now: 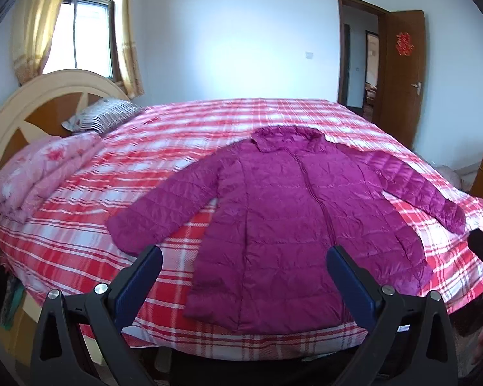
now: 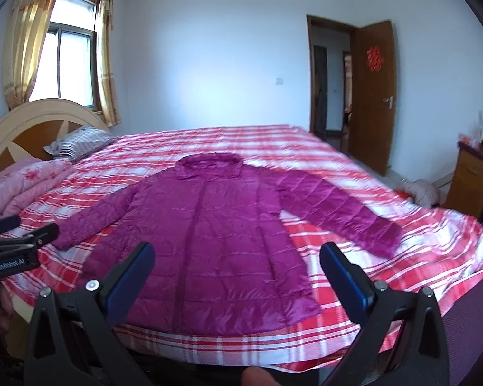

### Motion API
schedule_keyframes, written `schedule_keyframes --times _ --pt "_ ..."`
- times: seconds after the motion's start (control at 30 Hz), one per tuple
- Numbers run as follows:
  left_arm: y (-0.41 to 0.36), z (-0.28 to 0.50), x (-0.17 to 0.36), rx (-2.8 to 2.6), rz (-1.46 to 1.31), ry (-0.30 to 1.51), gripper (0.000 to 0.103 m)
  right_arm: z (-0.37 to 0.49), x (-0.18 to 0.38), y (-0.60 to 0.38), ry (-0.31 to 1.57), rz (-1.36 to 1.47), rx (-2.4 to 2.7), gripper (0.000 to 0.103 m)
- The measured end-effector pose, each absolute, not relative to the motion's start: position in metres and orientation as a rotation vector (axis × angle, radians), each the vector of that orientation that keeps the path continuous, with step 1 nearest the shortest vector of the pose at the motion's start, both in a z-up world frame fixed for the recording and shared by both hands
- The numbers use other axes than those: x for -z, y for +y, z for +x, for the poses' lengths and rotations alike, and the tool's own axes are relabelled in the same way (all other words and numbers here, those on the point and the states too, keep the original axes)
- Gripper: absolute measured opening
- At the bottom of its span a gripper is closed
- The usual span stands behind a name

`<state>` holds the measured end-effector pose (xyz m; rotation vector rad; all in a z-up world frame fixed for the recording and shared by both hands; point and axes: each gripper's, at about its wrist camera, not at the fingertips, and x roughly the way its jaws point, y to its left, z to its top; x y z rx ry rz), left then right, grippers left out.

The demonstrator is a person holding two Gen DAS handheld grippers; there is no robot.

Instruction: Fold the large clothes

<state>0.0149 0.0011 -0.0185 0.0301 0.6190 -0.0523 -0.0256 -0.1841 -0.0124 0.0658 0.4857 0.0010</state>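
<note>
Holding both tongs above the near edge of the bed, we have nothing in them yet. The left tongs stand wide apart, and the right tongs stand wide apart too; between each pair of blue pads we see only the coat and the checked sheet. Both tools point forward and a little downward, side by side, and the right one shows at the right edge of the left view.

The coat lies flat on the bed, front side up, closed, with the hem toward us and the hood at the far end. One sleeve spreads out to the left and the other sleeve to the right, both lying on the sheet.

We judge this coat to be a quilted down one: light, soft and puffy, with a shiny shell that is probably slippery. It will spring back after a fold, and a thin pinch may slide off. So we think it is better to take a thick bite, at a cuff or at the shoulder seam, and for the body at the two hem corners. A pillow and a pink quilt lie well apart from it at the headboard.
</note>
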Motion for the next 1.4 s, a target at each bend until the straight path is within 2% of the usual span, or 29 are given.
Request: schedule_keyframes --times 0.17,0.3,0.5,0.6,0.77,0.83,0.9,0.93,0.97,1.0,1.07,1.1,1.2,1.4 --pt "-0.008 0.051 0.041 0.056 0.072 0.668 0.102 0.012 0.047 -0.226 0.642 0.22 -0.054 0.103" --pt "-0.012 0.087 0.044 0.052 0.027 0.666 0.102 0.03 0.061 -0.268 0.614 0.199 0.089 0.103" --pt "-0.026 0.14 0.061 0.003 0.126 0.598 0.102 0.061 0.088 -0.387 0.642 0.368 0.342 0.103" --pt "-0.025 0.169 0.08 -0.041 0.155 0.611 0.102 0.079 0.102 -0.442 0.689 0.434 0.462 0.089" --pt "-0.021 0.214 0.111 -0.095 0.123 0.661 0.102 0.111 0.116 -0.494 0.763 0.47 0.57 0.087" --pt "-0.023 0.226 0.124 -0.107 0.105 0.685 0.102 0.123 0.12 -0.499 0.782 0.455 0.568 0.081" --pt "-0.022 0.235 0.134 -0.112 0.095 0.713 0.102 0.136 0.126 -0.499 0.805 0.411 0.572 0.079" --pt "-0.022 0.238 0.137 -0.115 0.096 0.727 0.102 0.14 0.128 -0.497 0.802 0.376 0.584 0.075" --pt "-0.021 0.241 0.142 -0.115 0.095 0.741 0.102 0.145 0.129 -0.493 0.8 0.334 0.589 0.067" --pt "-0.02 0.242 0.144 -0.114 0.101 0.746 0.102 0.149 0.13 -0.492 0.807 0.321 0.573 0.038" --pt "-0.018 0.243 0.148 -0.112 0.098 0.754 0.102 0.156 0.136 -0.487 0.849 0.287 0.542 0.03" --pt "-0.017 0.242 0.149 -0.111 0.094 0.757 0.102 0.157 0.137 -0.485 0.838 0.262 0.528 0.021" --pt "-0.015 0.24 0.151 -0.103 0.077 0.761 0.102 0.157 0.129 -0.486 0.823 0.227 0.511 0.014" --pt "-0.01 0.236 0.143 -0.089 0.033 0.741 0.102 0.171 0.069 -0.508 0.706 0.186 0.568 0.012"
